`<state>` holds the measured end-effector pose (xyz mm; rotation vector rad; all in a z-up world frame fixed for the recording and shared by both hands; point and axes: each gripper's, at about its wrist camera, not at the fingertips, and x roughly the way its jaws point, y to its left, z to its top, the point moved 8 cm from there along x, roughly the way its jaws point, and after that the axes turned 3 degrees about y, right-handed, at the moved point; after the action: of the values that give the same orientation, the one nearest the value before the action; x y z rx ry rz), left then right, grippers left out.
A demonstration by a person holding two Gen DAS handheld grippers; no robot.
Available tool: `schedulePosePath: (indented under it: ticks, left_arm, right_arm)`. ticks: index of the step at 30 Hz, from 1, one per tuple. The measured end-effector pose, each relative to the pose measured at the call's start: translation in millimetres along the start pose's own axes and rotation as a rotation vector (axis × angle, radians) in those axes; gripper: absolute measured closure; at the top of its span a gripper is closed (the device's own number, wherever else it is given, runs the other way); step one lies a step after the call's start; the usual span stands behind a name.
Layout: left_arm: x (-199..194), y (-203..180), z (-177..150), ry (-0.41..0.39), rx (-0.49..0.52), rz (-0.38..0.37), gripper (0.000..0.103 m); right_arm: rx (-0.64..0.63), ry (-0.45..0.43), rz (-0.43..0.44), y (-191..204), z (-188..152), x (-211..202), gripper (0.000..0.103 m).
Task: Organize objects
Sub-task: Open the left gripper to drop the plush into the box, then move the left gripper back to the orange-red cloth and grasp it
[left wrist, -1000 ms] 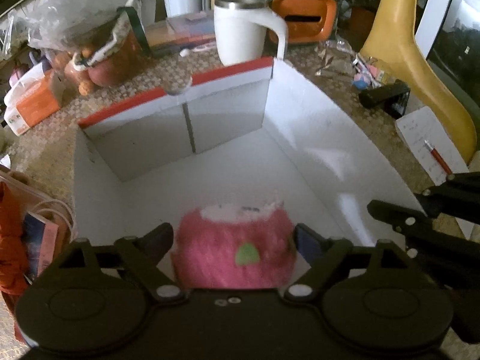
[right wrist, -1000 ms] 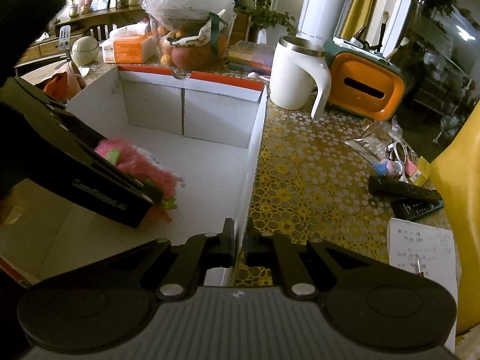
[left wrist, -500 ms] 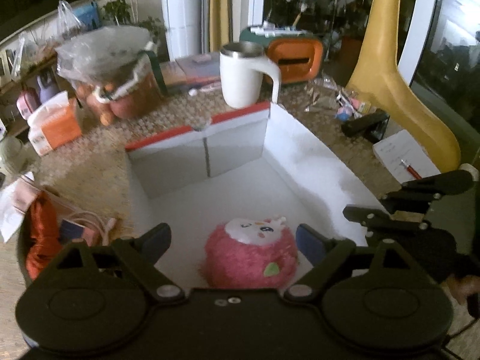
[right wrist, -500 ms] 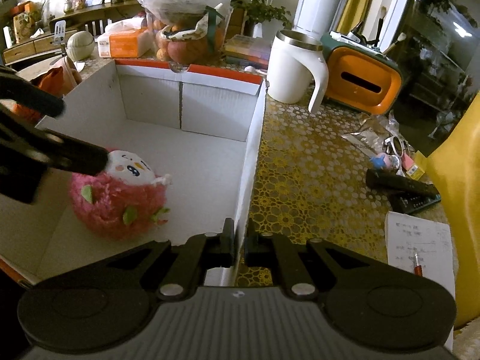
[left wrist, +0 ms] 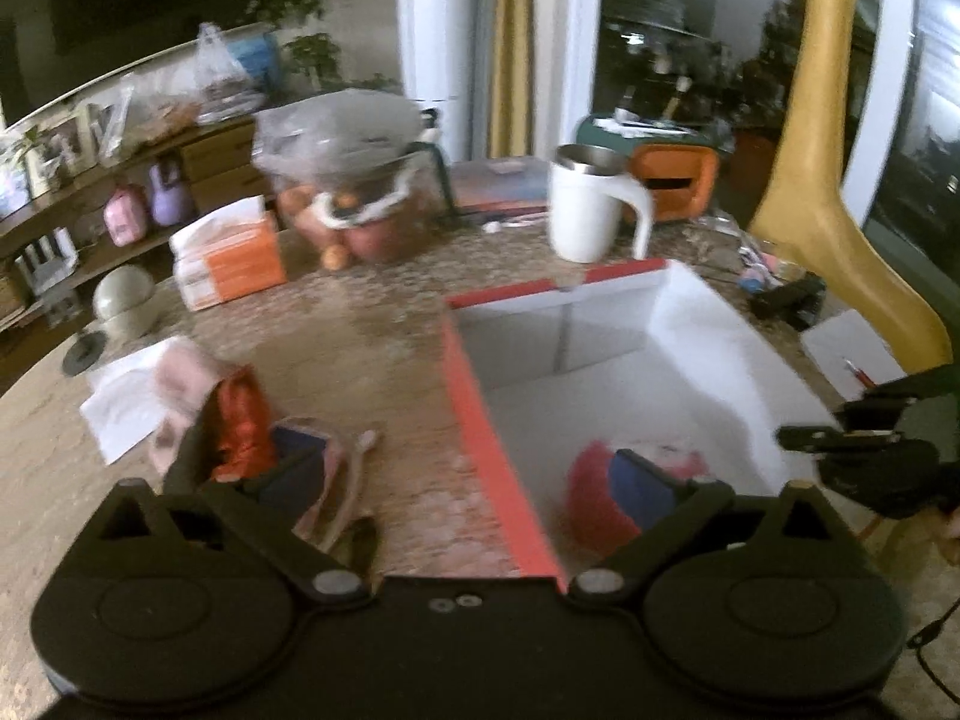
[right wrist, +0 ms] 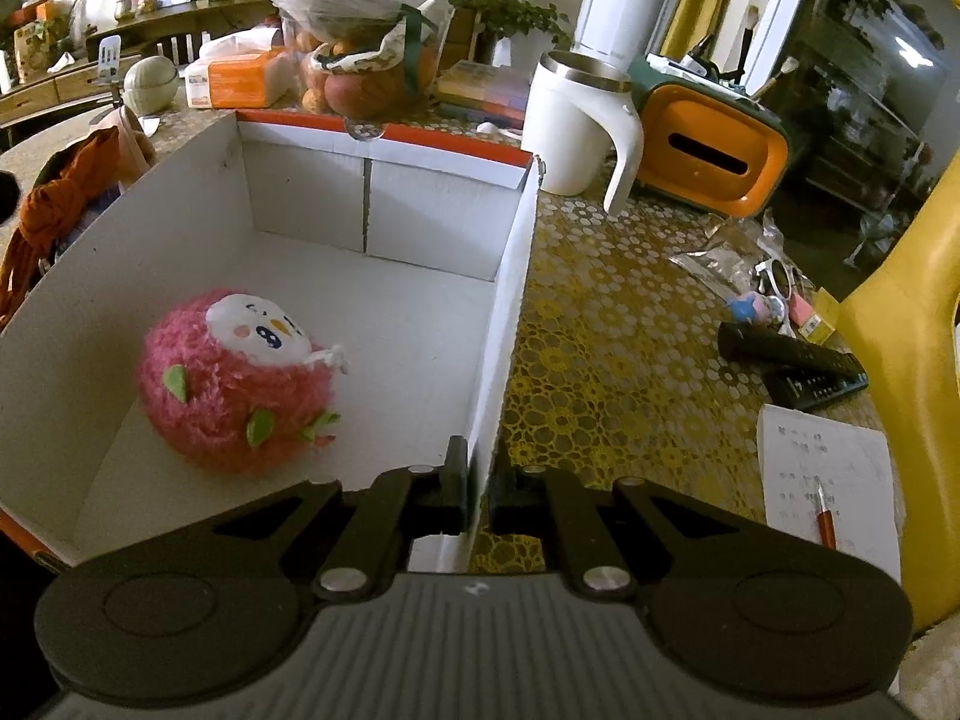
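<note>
A white cardboard box with a red rim (right wrist: 510,276) stands on the table; it also shows in the left wrist view (left wrist: 480,420). A pink plush toy (right wrist: 240,378) lies on the box floor at the near left, also blurred in the left wrist view (left wrist: 591,498). My right gripper (right wrist: 477,489) is shut on the box's right wall. My left gripper (left wrist: 468,480) is open and empty, above the box's left rim, straddling it. A heap with a red cloth (left wrist: 240,420) lies on the table left of the box.
A white mug (right wrist: 576,126), an orange holder (right wrist: 708,150), a bag of fruit (right wrist: 360,60) and a tissue pack (right wrist: 234,81) stand behind the box. Remotes (right wrist: 792,360), a notepad with a pen (right wrist: 828,480) and a yellow chair (right wrist: 912,360) are at the right.
My left gripper let go of the plush toy, rose out of the box and swung left over its left rim. The toy stays on the box floor. The right gripper keeps holding the wall.
</note>
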<state>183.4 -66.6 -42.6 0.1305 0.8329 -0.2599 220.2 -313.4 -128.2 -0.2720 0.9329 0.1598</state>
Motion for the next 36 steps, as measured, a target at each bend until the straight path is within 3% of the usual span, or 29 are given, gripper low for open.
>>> schedulePosePath:
  ticks: [9,15,28,36]
  left_arm:
    - [6,60,-19,0.002,-0.064,0.098,0.001]
    - [15,83,-31,-0.012,-0.036,0.170,0.001]
    - [46,89,-40,-0.075,-0.020,0.168,0.002]
    - [77,101,-38,-0.026,-0.032,0.184,0.017]
  right_arm:
    - [0.018,0.010,-0.020,-6,-3,-2,0.097]
    - [0.049,0.022,-0.030,-19,-7,-2,0.097]
    - [0.065,0.038,-0.022,-22,-8,-1,0.097]
    - [0.079,0.050,-0.002,-25,-10,2,0.097]
